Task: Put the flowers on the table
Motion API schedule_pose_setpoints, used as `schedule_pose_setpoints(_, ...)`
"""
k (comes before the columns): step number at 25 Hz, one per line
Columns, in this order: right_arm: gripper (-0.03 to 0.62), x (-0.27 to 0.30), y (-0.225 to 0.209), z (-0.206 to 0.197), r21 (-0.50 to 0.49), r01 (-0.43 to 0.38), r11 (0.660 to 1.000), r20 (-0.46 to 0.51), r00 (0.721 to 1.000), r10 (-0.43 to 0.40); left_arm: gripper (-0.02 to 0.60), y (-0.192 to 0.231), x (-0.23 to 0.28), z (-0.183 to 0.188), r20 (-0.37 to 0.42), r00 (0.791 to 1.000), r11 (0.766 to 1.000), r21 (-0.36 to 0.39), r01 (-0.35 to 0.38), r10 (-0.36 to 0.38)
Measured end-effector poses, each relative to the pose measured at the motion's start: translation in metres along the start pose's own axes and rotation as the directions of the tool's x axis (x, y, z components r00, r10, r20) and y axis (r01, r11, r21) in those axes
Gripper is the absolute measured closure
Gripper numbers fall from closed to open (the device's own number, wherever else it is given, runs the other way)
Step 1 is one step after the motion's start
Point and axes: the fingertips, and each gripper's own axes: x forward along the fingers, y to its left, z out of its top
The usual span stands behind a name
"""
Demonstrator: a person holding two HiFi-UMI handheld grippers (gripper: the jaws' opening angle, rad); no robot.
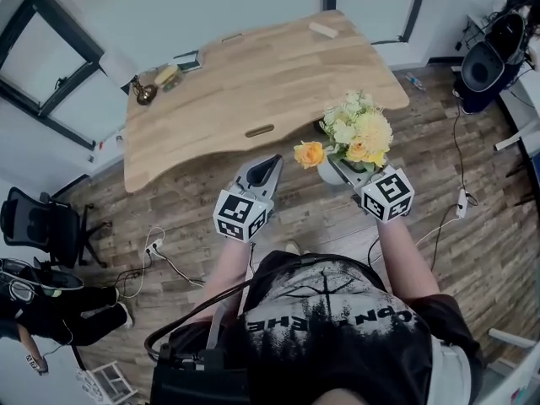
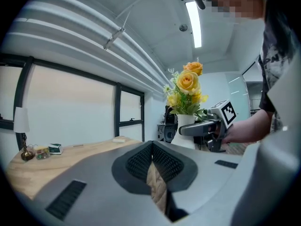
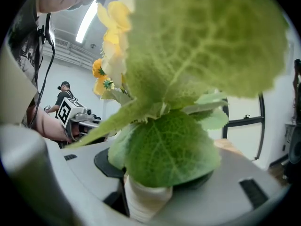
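A bunch of yellow and cream flowers (image 1: 359, 133) stands in a white vase (image 1: 325, 173), held in the air over the wood floor just off the near edge of the wooden table (image 1: 253, 83). My right gripper (image 1: 339, 169) is shut on the vase. In the right gripper view the vase (image 3: 143, 199) sits between the jaws and big green leaves (image 3: 171, 147) hide most of the scene. My left gripper (image 1: 272, 160) hangs beside it to the left, shut with nothing in it. The left gripper view shows the flowers (image 2: 188, 86) upright to the right.
On the table's far left corner lie a brass object (image 1: 145, 91) and small items; a pale block (image 1: 323, 29) lies at the far right. An office chair (image 1: 38, 222) stands at left, cables and a power strip (image 1: 153, 245) lie on the floor, and dark gear (image 1: 489, 57) is at right.
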Motion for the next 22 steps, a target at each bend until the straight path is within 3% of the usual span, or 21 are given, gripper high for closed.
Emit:
schedule_pose_setpoints(15,0.341,0.096,-0.016,-0.010,0.027,0.085,0.996,-0.016,0.996,-0.084,0.568,0.101,0.025,-0.017,-0.028,0.996,0.997,-0.012,0.081,-0.082)
schedule_pose_setpoints(22,0.341,0.126,-0.022,-0.014,0.041,0.092,0.995,-0.030,0.995,-0.091,0.568,0.137,0.026,-0.026,-0.043,0.997,0.997,-0.028,0.070,-0.071)
